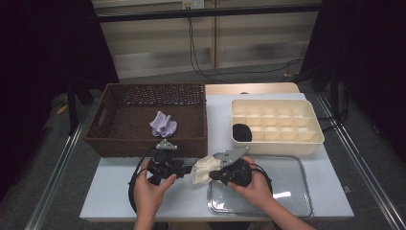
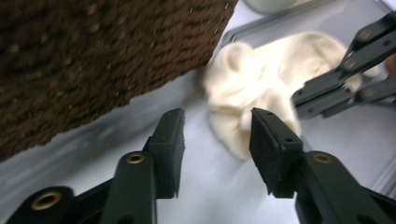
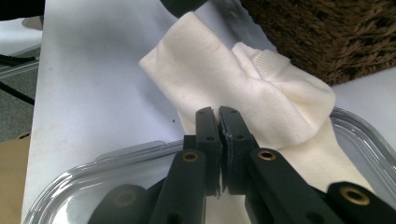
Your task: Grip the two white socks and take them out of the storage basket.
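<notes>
A cream sock (image 1: 203, 168) hangs bunched over the left rim of a clear tray (image 1: 287, 184) at the table's front. My right gripper (image 1: 211, 176) is shut on it; in the right gripper view the jaws (image 3: 218, 114) pinch the sock (image 3: 243, 88) with the fabric spreading away beyond them. My left gripper (image 1: 185, 168) sits just left of the sock, pointing at it. In the left gripper view its jaws (image 2: 217, 123) stand open, the sock (image 2: 254, 74) lies just past the tips, and the right gripper (image 2: 299, 100) holds the sock's far side.
A brown wicker basket (image 1: 143, 143) at the left holds a purple sock (image 1: 163, 124). A cream divided box (image 1: 275, 143) at the right has a black sock (image 1: 242, 132) in its front-left compartment. The basket's wall (image 2: 93, 60) is close beside the left gripper.
</notes>
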